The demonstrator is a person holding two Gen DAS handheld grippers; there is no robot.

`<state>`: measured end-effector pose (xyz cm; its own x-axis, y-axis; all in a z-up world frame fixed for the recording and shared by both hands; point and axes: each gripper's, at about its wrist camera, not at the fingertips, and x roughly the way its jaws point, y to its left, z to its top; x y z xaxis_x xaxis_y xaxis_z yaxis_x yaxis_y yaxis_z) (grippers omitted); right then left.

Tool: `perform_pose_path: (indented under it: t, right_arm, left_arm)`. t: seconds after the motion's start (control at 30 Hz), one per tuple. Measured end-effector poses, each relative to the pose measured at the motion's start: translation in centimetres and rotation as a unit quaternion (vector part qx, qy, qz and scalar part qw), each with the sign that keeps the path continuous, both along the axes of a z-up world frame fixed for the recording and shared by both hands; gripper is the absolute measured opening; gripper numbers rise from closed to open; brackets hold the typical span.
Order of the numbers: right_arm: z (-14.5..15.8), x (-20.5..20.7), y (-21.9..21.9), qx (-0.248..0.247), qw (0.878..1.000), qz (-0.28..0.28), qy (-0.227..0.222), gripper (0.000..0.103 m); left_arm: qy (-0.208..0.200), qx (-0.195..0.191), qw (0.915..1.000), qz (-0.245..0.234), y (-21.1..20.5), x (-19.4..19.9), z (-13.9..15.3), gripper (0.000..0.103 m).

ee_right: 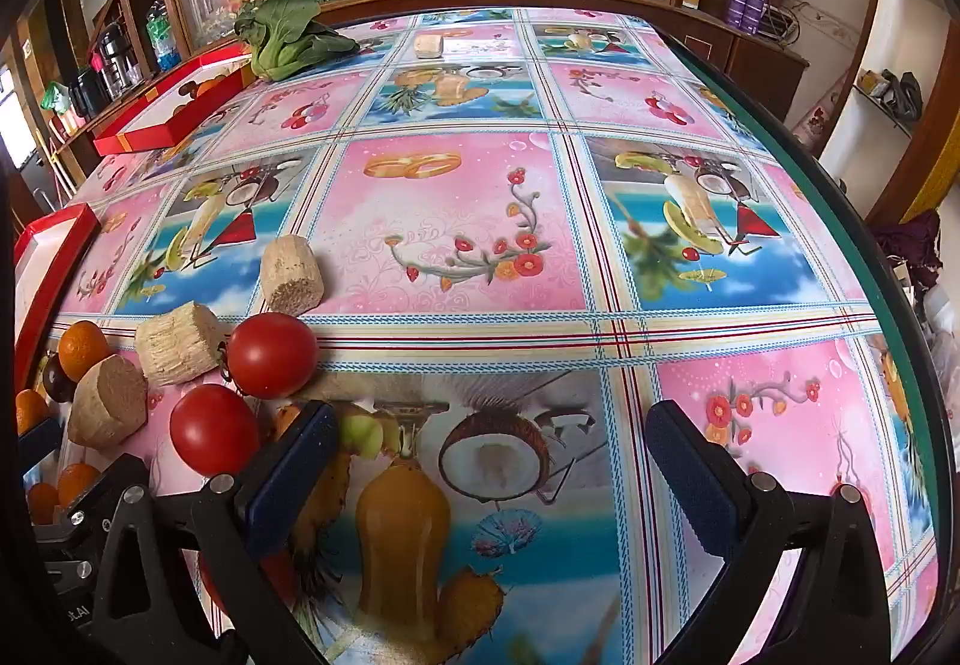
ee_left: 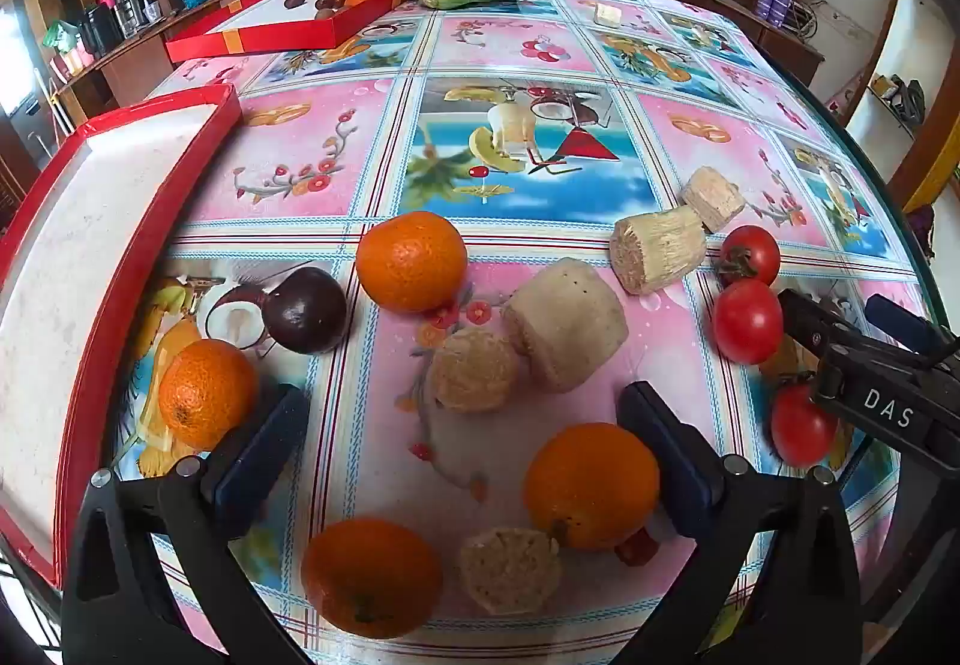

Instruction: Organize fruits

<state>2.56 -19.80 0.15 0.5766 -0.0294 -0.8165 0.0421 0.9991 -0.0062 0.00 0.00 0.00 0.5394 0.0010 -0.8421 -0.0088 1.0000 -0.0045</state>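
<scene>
Fruit lies loose on the table's glossy patterned cloth (ee_left: 516, 47): round orange tangerines (ee_left: 411, 260), a dark purple passion fruit (ee_left: 305, 309), red tomatoes (ee_left: 747, 320) and pale cut cane stubs (ee_left: 657, 247). Left gripper (ee_left: 465, 440), fingers spread, brackets one tangerine (ee_left: 591, 485). Right gripper (ee_right: 489, 464) gapes over bare cloth beside a tomato (ee_right: 213, 428). An empty red-rimmed tray (ee_left: 150, 221) sits left.

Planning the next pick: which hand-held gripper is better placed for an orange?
Left. The left hand-held gripper is open with an orange against its right finger. The right hand-held gripper is open over bare tablecloth, nearest the tomatoes.
</scene>
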Motion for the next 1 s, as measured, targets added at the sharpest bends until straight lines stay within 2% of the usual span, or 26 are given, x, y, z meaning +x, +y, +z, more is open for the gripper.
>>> perform_pose_path:
  t: [0.9,1.0]
  right_arm:
    - [-0.1,1.0,0.3,0.001,1.000,0.000,-0.009,0.103]
    - [-0.1,1.1,0.3,0.002,1.000,0.006,-0.003,0.103]
  left_arm:
    - [0.001,0.001,0.9999,0.014,-0.4,0.3,0.0,0.103]
    - [0.010,-0.004,0.9999,-0.006,-0.1,0.5,0.1,0.103]
